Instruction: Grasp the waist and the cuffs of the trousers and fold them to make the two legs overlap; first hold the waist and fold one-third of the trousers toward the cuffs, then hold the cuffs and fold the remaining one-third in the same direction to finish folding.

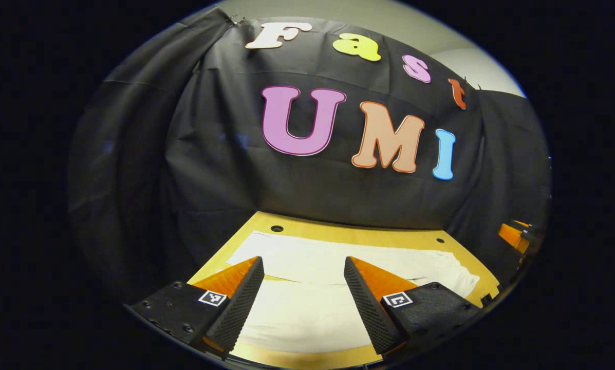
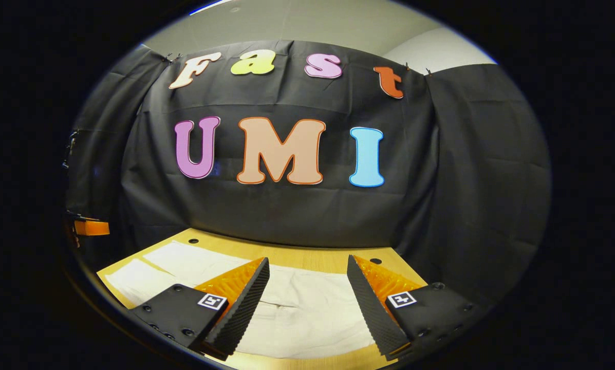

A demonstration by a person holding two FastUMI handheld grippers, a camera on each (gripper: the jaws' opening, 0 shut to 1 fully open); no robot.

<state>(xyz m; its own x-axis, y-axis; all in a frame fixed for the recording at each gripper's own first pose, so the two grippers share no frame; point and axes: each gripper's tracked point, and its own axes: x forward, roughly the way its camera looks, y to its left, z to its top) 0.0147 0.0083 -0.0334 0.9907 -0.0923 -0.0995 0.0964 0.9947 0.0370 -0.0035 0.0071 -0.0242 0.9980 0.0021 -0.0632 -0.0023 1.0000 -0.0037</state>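
White trousers (image 1: 307,313) lie flat on the wooden table (image 1: 369,237). In the left gripper view the two legs run side by side, one near and one far, and the far one reaches a wrinkled end at the right. My left gripper (image 1: 303,259) hovers open over the near leg with nothing between its fingers. In the right gripper view the wider part of the trousers (image 2: 297,316) lies under my right gripper (image 2: 308,258), which is also open and holds nothing. From there the legs stretch away to the left.
The table has small round holes (image 1: 277,228) near its back edge, another hole (image 2: 375,261) at the right. Black cloth walls close in the back and sides. Part of the other gripper (image 1: 513,235) shows at the right edge, and the left one (image 2: 91,227) at the left edge.
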